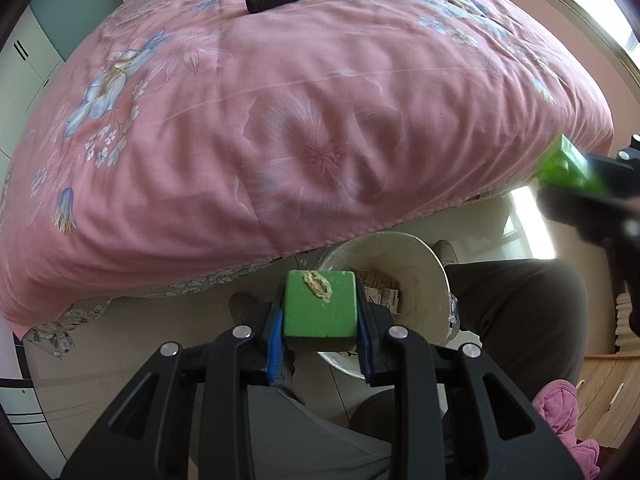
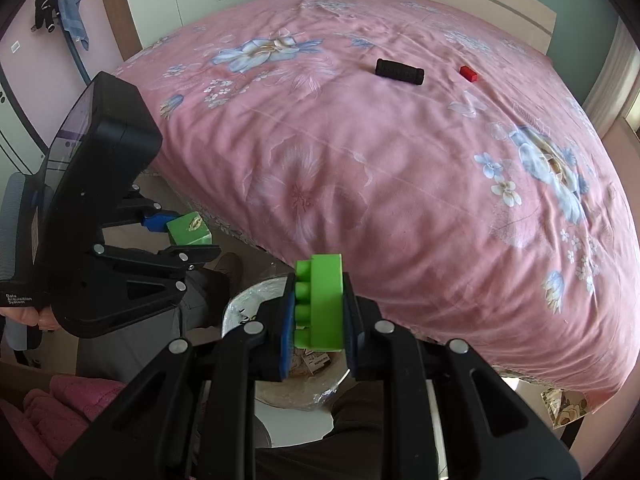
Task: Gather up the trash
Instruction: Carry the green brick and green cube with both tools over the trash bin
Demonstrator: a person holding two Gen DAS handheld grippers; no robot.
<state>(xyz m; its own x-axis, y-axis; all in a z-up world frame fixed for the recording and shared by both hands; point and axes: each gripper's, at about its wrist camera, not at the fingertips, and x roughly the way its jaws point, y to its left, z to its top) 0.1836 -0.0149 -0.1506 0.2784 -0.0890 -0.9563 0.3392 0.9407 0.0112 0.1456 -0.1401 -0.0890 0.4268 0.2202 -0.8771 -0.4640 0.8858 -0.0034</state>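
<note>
1. Jaws clamp a load each: left gripper (image 1: 320, 312) holds a green block (image 1: 319, 306), right gripper (image 2: 318, 312) a studded green brick (image 2: 320, 304).
2. Both hang above the bin (image 1: 424, 256) beside the bed (image 1: 280, 120); I should centre over its mouth before letting go.
3. Bin's contents are mostly hidden; black roll (image 2: 399, 72) and red piece (image 2: 469, 73) lie far off.

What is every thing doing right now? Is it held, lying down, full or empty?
Left gripper: shut on the green block.
Green block: held above the bin, a beige smear on top.
Right gripper: shut on the green studded brick.
Green studded brick: held on edge above the bin.
Bin: open, some paper scraps inside.
Black roller: lying on the bed.
Red block: lying on the bed.
Bed cover: spread out, wrinkled.
</note>
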